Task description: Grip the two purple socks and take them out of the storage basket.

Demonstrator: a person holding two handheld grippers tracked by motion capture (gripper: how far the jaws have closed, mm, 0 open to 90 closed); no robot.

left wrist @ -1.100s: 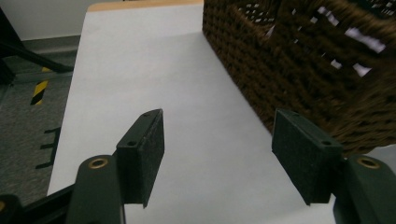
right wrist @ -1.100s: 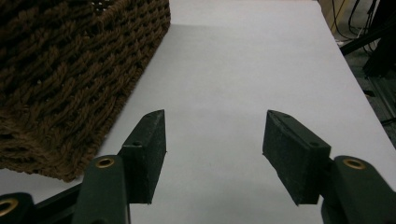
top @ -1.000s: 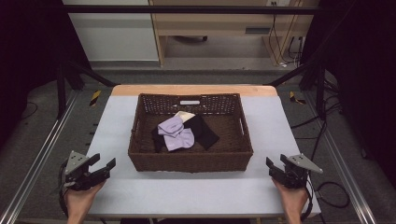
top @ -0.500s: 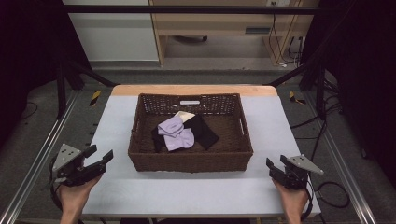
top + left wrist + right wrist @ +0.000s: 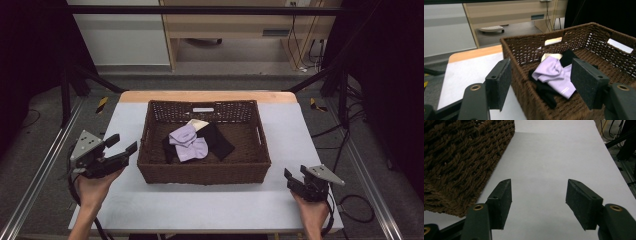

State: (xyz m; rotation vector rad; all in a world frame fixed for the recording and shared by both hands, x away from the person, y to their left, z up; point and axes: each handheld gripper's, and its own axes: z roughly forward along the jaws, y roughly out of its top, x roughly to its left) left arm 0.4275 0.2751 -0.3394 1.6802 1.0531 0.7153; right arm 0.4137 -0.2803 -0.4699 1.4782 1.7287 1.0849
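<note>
A brown wicker basket (image 5: 205,172) stands mid-table. Inside lie a lilac sock (image 5: 187,142) on black cloth (image 5: 220,142) and a cream piece (image 5: 199,123). My left gripper (image 5: 124,143) is held off the table just left of the basket, open, jaws pointing at its left wall. In the left gripper view the open left gripper (image 5: 540,63) looks over the basket's rim (image 5: 510,53) at the lilac sock (image 5: 554,73). My right gripper (image 5: 295,173) rests open near the front right corner. In the right gripper view the right gripper (image 5: 539,185) is empty, the basket's wall (image 5: 461,157) at its left.
The white table top (image 5: 200,207) has bare strips in front of and beside the basket, and a wooden strip (image 5: 210,96) along its far edge. Metal rails (image 5: 45,165) run down both sides. Cables (image 5: 350,205) trail off the right side.
My left gripper has risen from the table's front left and moved forward and toward the basket's left wall. The right gripper and the basket's contents have stayed put.
</note>
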